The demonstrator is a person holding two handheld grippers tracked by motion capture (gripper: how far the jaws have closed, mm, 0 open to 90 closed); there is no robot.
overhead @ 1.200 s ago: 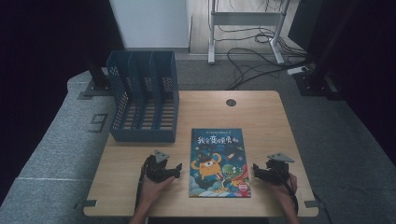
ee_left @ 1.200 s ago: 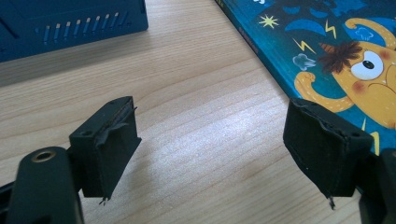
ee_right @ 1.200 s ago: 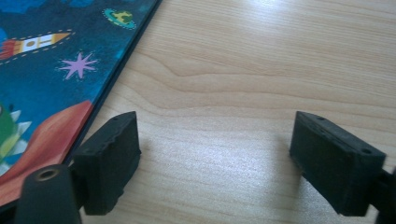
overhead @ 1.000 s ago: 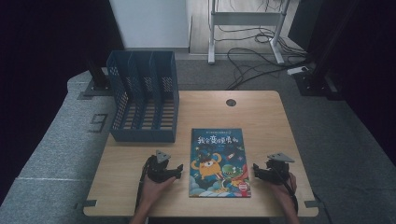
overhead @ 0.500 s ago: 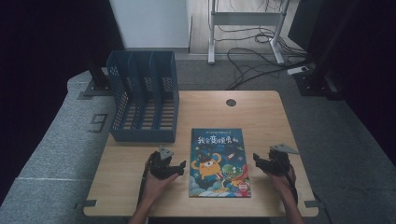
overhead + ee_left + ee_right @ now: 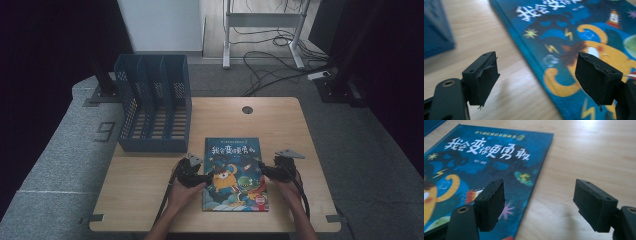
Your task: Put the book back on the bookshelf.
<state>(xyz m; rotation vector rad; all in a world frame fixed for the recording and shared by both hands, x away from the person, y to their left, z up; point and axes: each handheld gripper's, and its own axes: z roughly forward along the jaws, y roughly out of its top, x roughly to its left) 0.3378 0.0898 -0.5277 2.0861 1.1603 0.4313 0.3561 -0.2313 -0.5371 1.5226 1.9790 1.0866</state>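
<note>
A blue picture book [image 6: 233, 172] with an orange monster on its cover lies flat on the wooden table [image 6: 150, 175]. My left gripper [image 6: 202, 176] hovers at the book's left edge, jaws open and astride that edge [image 6: 536, 72], nothing held. At the book's right edge my right gripper [image 6: 264, 171] is open too, one jaw over the cover [image 6: 499, 170], the other over bare wood. Both grippers [image 6: 537, 77] [image 6: 539, 202] hang just above the surface.
A dark blue slotted file rack [image 6: 152, 107] stands at the table's back left, close behind my left hand. A round cable hole [image 6: 247, 109] sits near the far edge. Cables and a stand's legs lie on the floor beyond.
Both hands have moved inward and slightly forward toward the book's side edges. The book has not moved, and both pairs of jaws stay open.
</note>
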